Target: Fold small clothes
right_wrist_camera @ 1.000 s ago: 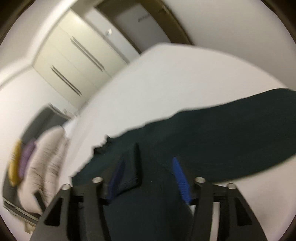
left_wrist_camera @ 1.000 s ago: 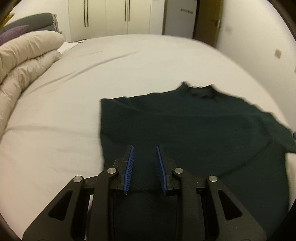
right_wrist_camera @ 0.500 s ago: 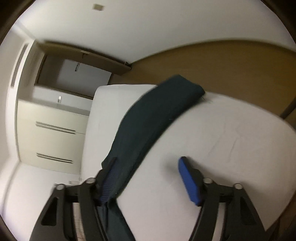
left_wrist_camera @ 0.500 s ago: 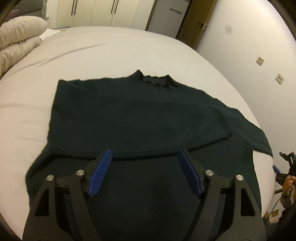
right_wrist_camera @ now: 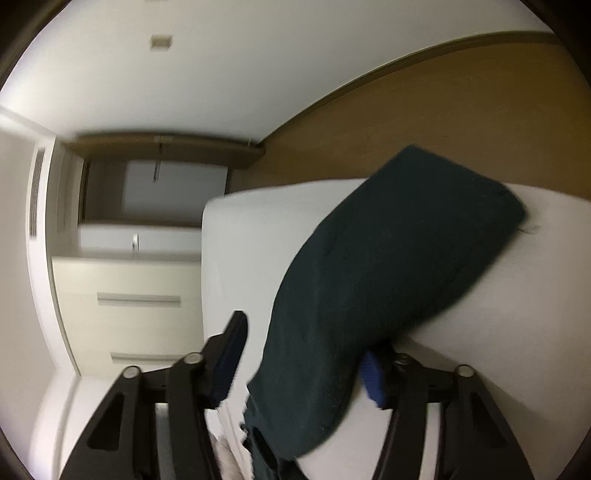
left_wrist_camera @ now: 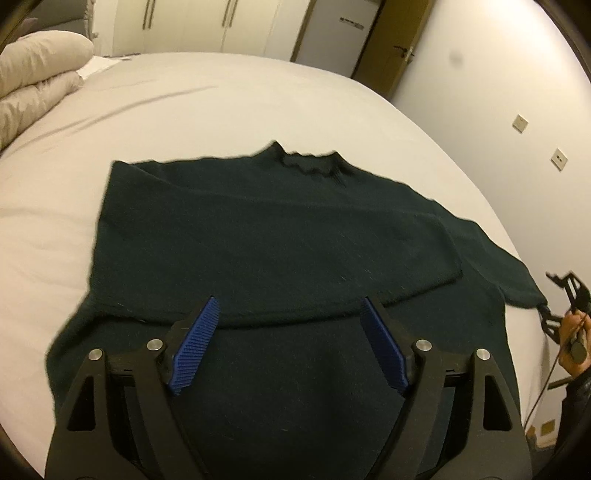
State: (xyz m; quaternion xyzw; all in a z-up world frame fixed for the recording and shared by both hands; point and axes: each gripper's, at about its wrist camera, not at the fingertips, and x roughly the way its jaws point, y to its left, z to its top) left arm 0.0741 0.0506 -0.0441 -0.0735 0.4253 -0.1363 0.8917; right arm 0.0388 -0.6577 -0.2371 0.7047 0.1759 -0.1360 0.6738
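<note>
A dark green sweater (left_wrist_camera: 280, 240) lies flat on the white bed (left_wrist_camera: 229, 99), neck at the far side, its left sleeve folded across the body. My left gripper (left_wrist_camera: 290, 306) is open and empty, hovering above the sweater's near part. My right gripper (right_wrist_camera: 306, 343) is open at the bed's right edge, rolled sideways. The sweater's right sleeve (right_wrist_camera: 388, 273) lies between its jaws, ungripped. The right gripper also shows in the left wrist view (left_wrist_camera: 565, 295), held by a hand next to the sleeve end.
A folded beige duvet (left_wrist_camera: 40, 81) lies at the bed's far left. Cream wardrobes (left_wrist_camera: 207, 26) and a wooden door (left_wrist_camera: 399, 40) stand beyond the bed. A white wall (left_wrist_camera: 517, 92) runs along the right side, with wooden floor (right_wrist_camera: 424, 110) between.
My left gripper opened, let go of the folded sleeve and drew back. My right gripper swung out to the right edge and now straddles the other sleeve.
</note>
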